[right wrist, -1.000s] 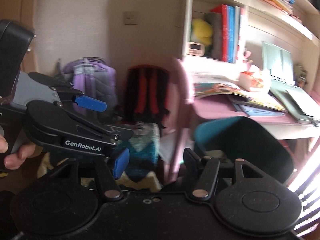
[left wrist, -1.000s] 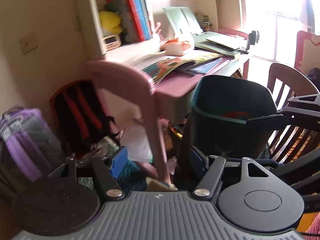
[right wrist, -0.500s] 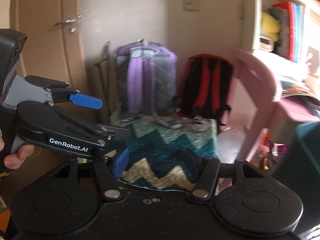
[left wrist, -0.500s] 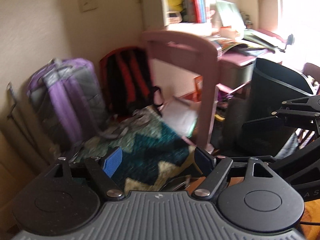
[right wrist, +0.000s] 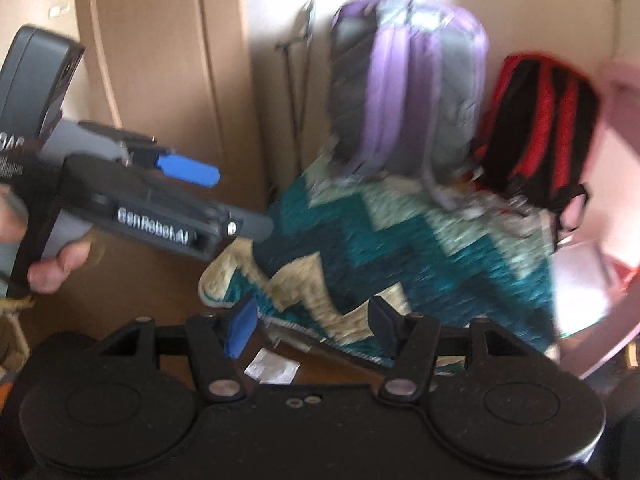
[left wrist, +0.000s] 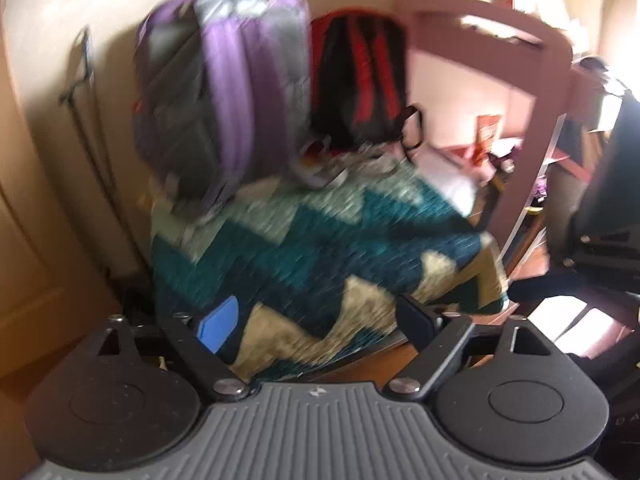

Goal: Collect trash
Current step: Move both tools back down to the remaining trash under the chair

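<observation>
Swinging away from the desk and dark bin seen a second ago, both views now face a zigzag blanket (left wrist: 320, 248) and, behind it, a purple backpack (left wrist: 224, 92) with a red-and-black backpack (left wrist: 360, 76) to its right. The left gripper (left wrist: 316, 320) is opening, jaws wide, nothing between them. The right gripper (right wrist: 312, 326) stands moderately open and empty (hardly changed); a crumpled white scrap (right wrist: 272, 368) lies on the floor just below its jaws, newly in view.

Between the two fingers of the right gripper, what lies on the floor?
In the right wrist view, a small white scrap of paper lies on the brown floor between the open right gripper fingers, untouched.
</observation>
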A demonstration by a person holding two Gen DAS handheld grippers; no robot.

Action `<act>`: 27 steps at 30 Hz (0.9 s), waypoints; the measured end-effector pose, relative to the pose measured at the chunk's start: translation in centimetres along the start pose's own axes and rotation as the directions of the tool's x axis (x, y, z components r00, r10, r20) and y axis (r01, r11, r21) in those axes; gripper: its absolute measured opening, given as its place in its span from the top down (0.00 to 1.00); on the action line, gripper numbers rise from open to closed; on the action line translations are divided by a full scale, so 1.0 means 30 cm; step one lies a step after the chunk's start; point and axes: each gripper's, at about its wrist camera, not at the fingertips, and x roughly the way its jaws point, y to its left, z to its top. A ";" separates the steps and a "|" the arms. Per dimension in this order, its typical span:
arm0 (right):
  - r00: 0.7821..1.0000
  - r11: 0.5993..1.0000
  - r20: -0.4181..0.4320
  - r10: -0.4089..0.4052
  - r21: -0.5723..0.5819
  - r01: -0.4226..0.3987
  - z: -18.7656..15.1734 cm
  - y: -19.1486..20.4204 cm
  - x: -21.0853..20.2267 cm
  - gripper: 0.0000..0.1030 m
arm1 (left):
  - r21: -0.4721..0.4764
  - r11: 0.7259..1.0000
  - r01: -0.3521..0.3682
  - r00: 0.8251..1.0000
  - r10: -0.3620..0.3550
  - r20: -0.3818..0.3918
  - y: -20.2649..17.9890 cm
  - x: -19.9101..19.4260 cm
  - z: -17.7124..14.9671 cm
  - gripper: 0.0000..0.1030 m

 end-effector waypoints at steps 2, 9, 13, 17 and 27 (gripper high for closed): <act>0.999 1.000 -0.038 0.021 -0.008 -0.022 -0.030 0.014 0.105 0.41 | -0.007 1.000 -0.016 1.000 0.016 -0.015 0.066 0.075 -0.057 0.04; 0.979 0.996 -0.189 0.077 -0.020 -0.082 -0.165 0.028 0.467 0.40 | 0.023 0.998 -0.056 0.993 0.058 -0.106 0.245 0.358 -0.276 0.04; 0.965 0.993 -0.249 0.083 -0.056 -0.100 -0.250 0.032 0.654 0.40 | 0.054 0.998 -0.038 0.981 0.048 -0.189 0.301 0.516 -0.410 0.04; 0.943 0.985 -0.318 0.097 -0.106 -0.137 -0.350 0.038 0.842 0.40 | 0.045 0.999 -0.016 0.955 0.029 -0.296 0.340 0.692 -0.543 0.04; 0.847 0.927 -0.527 0.072 -0.278 -0.251 -0.614 0.059 1.286 0.41 | -0.062 0.994 -0.093 0.861 0.049 -0.506 0.392 1.126 -0.855 0.04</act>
